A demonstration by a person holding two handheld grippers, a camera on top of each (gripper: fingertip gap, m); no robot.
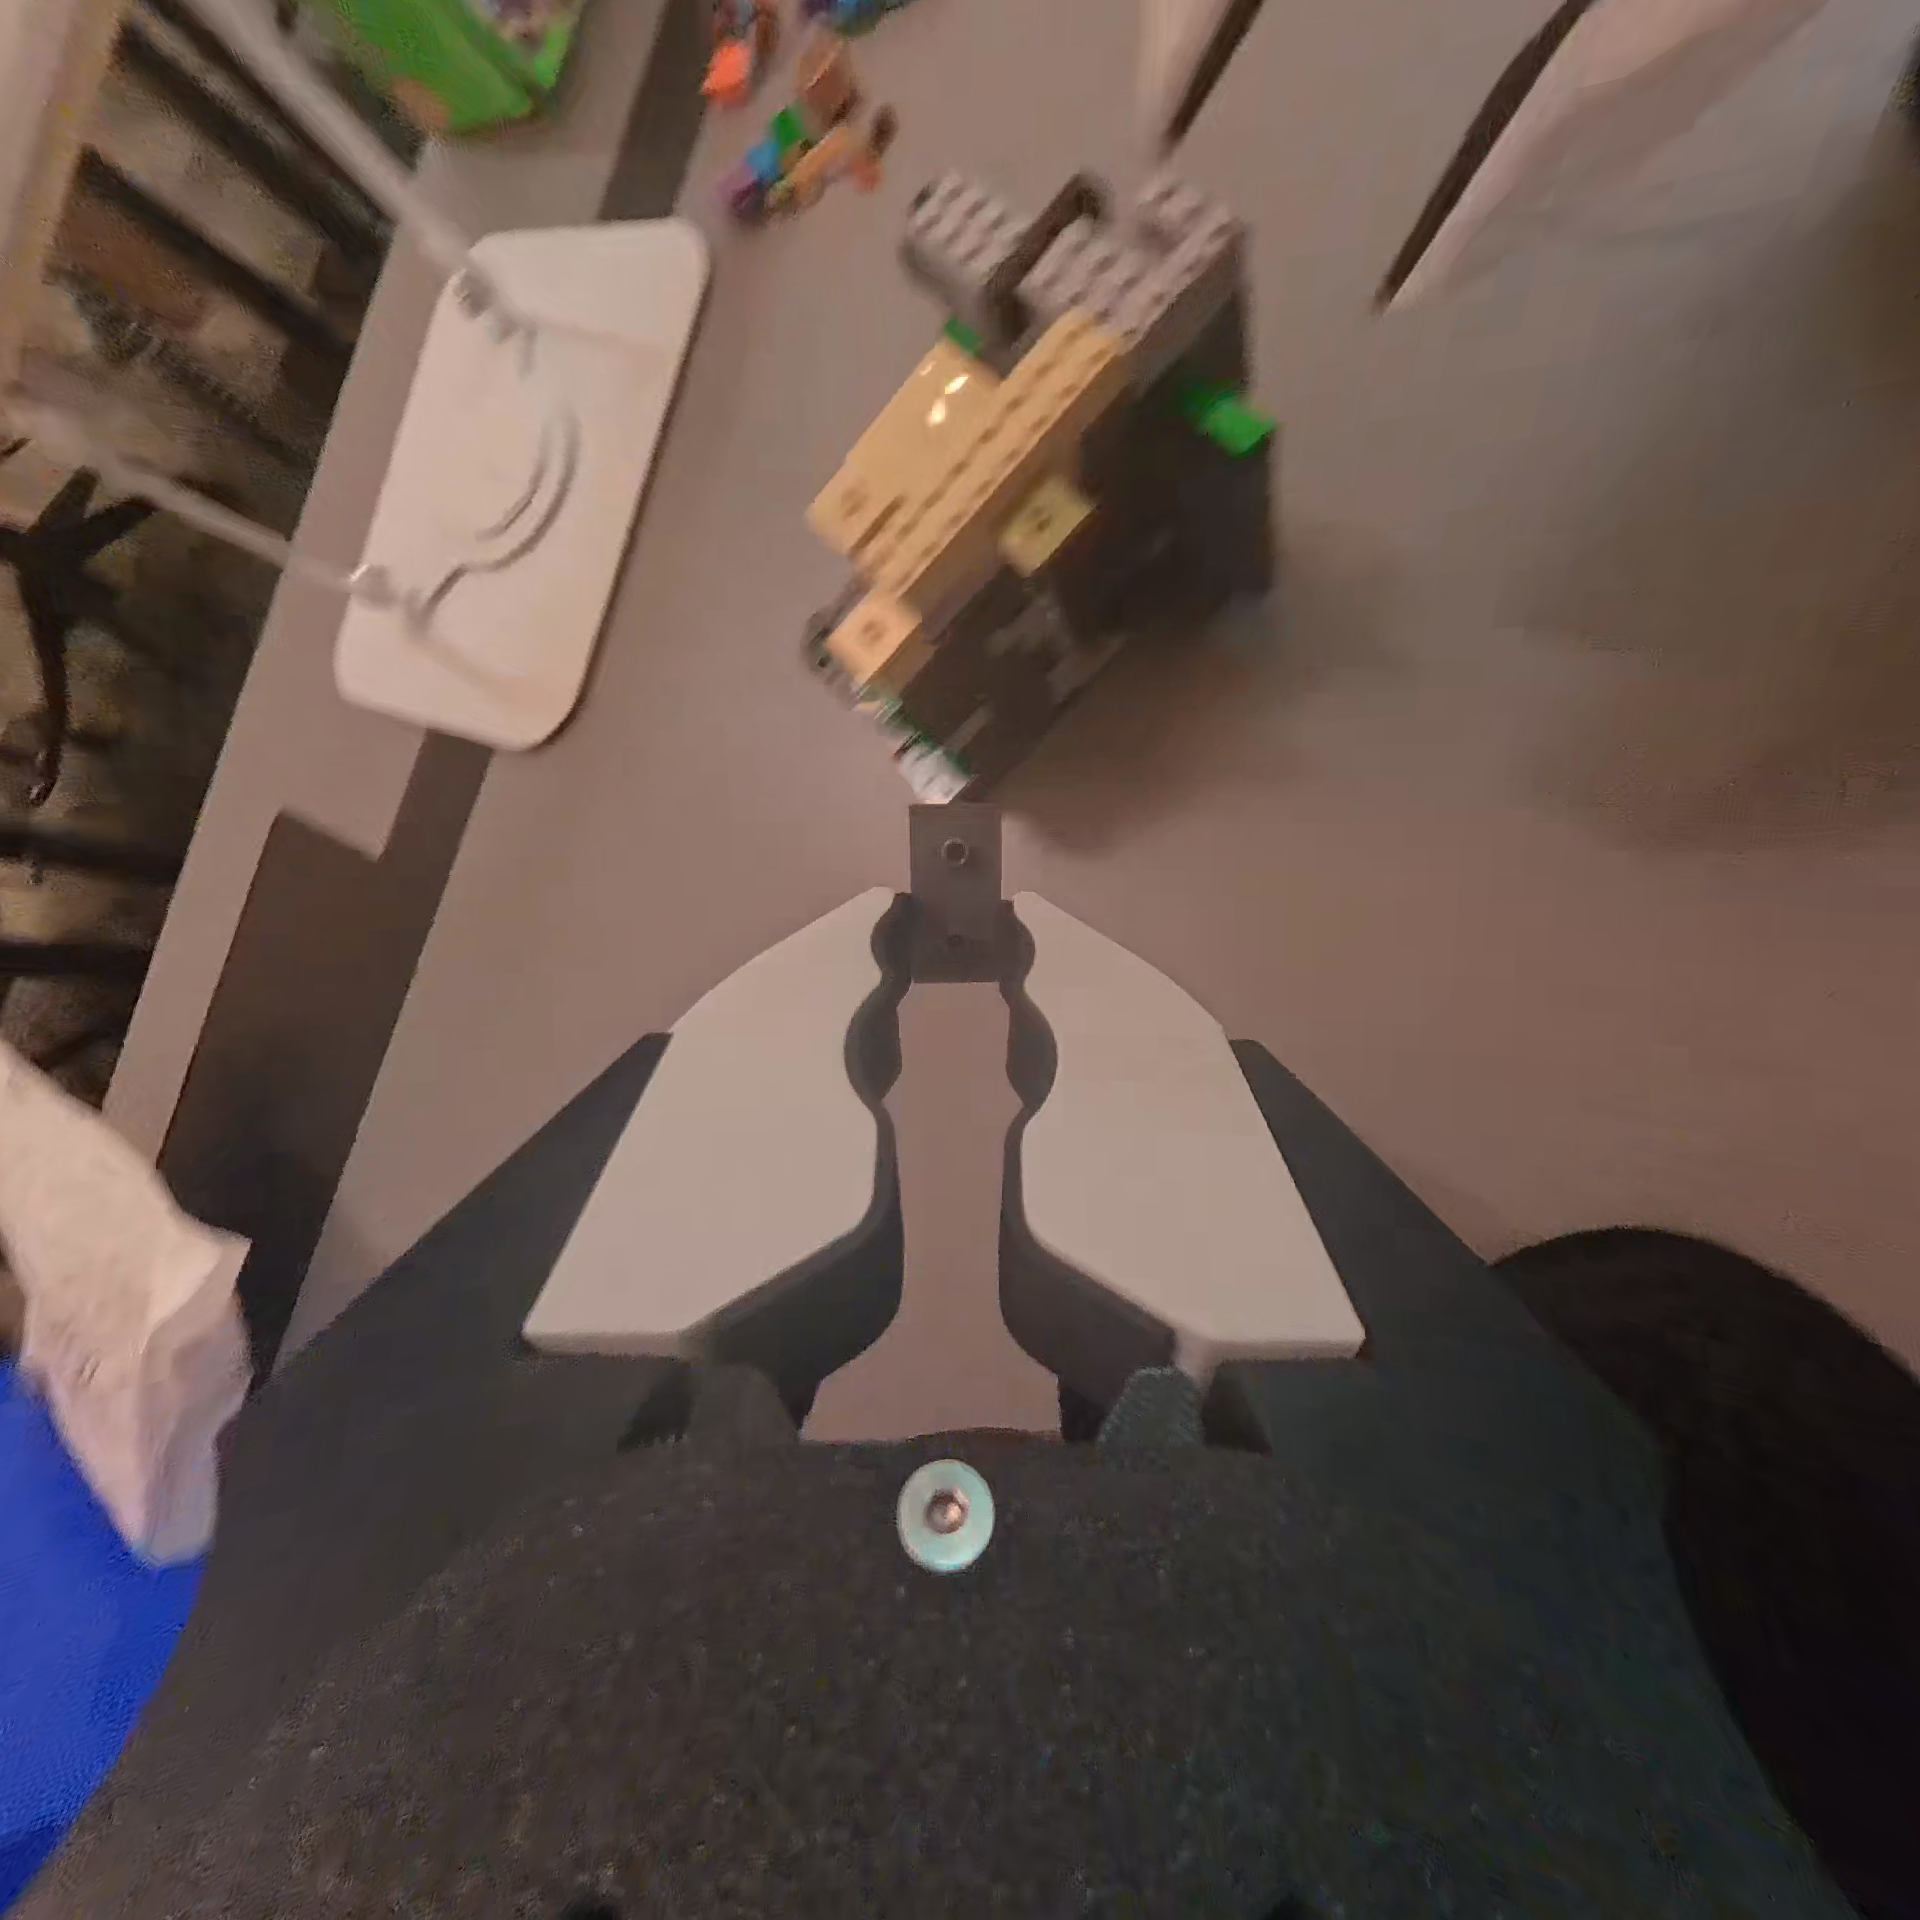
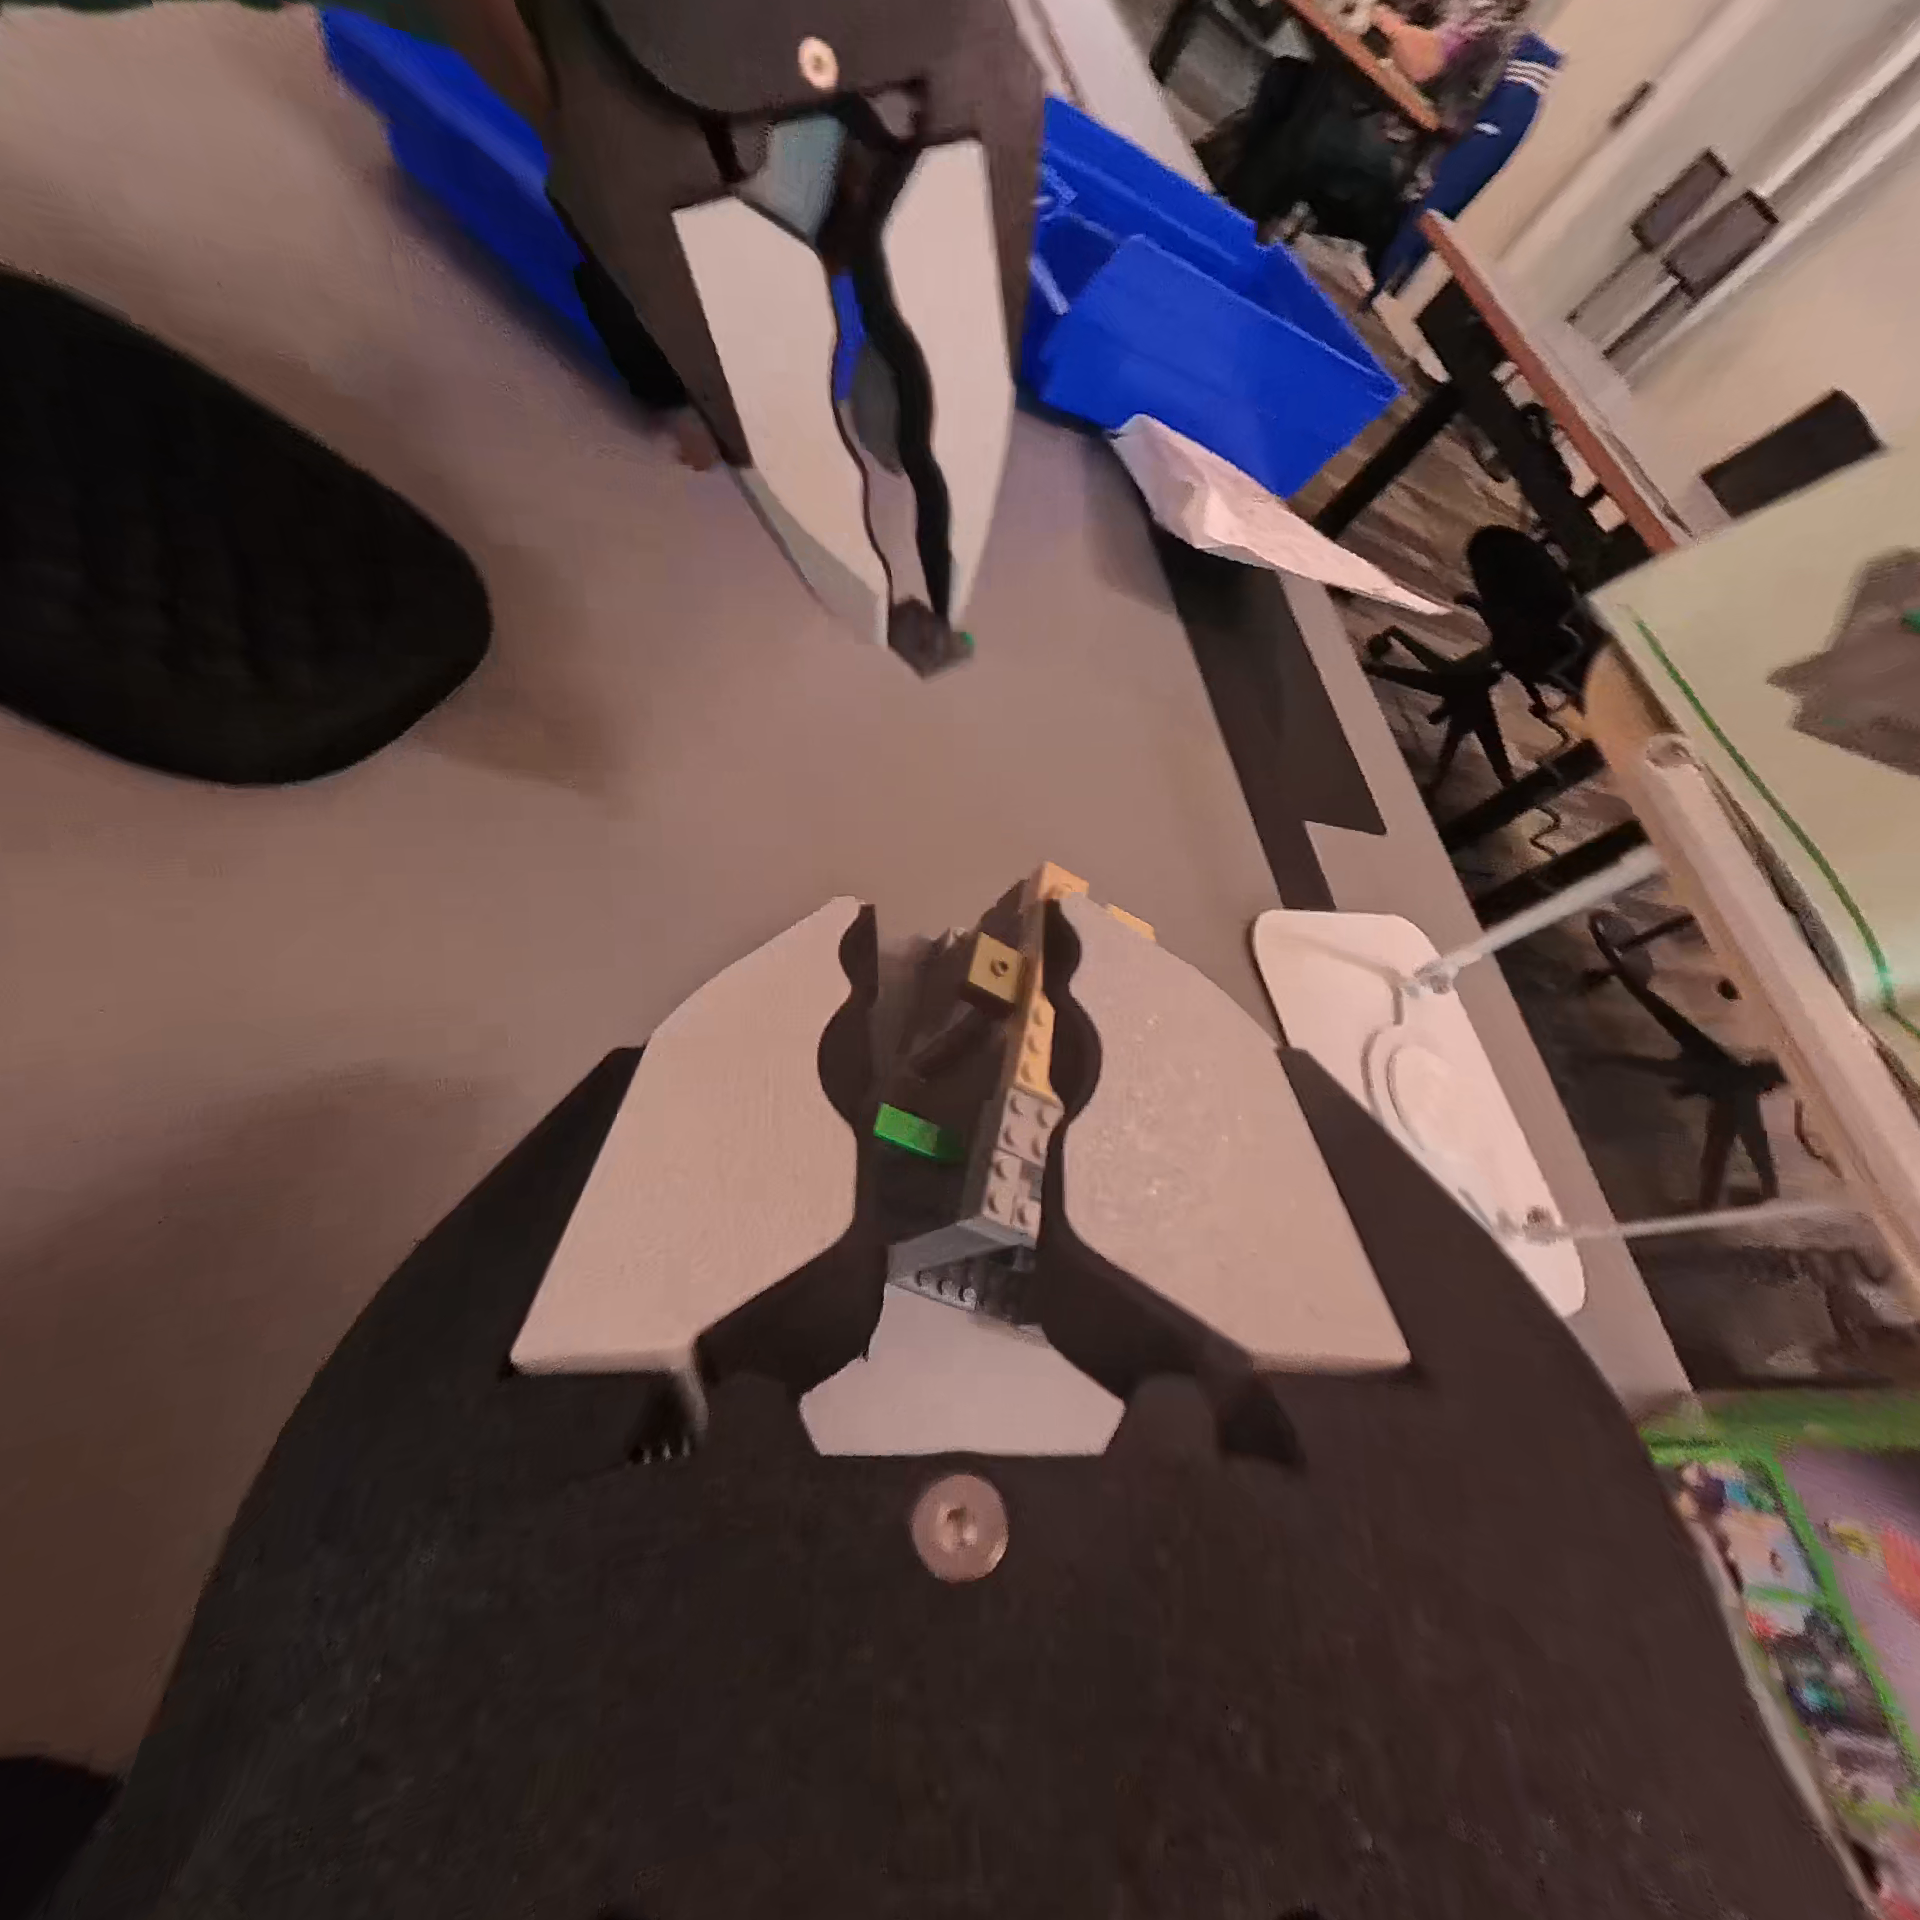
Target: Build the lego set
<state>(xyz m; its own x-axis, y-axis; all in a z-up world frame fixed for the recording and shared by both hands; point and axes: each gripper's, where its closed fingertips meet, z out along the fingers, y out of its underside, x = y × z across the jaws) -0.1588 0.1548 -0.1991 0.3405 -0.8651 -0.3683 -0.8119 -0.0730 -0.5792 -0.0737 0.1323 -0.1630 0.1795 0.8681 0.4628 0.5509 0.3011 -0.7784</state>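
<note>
My left gripper (image 1: 954,914) is shut on a small dark grey plate (image 1: 954,873), which sticks out past its fingertips just short of a brick model (image 1: 1039,488). The model is tan, grey and black with green bits, and lies tilted and blurred on the grey table (image 1: 1455,935). In the right wrist view the model (image 2: 997,1039) stands between the fingers of my right gripper (image 2: 966,914). The right pad lies against its tan edge, and a gap shows at the left pad, so this gripper is open. The left gripper (image 2: 925,623) shows farther off, with the dark plate (image 2: 925,644) at its tip.
A white stand with clear rods (image 1: 520,488) sits near the table edge; it also shows in the right wrist view (image 2: 1434,1091). Blue bins (image 2: 1195,322) and crumpled paper (image 2: 1247,520) stand beyond. There are loose coloured bricks (image 1: 800,135), a green box (image 1: 447,62) and a black pad (image 2: 208,540). My hands' fingertips stand some 10 cm from each other.
</note>
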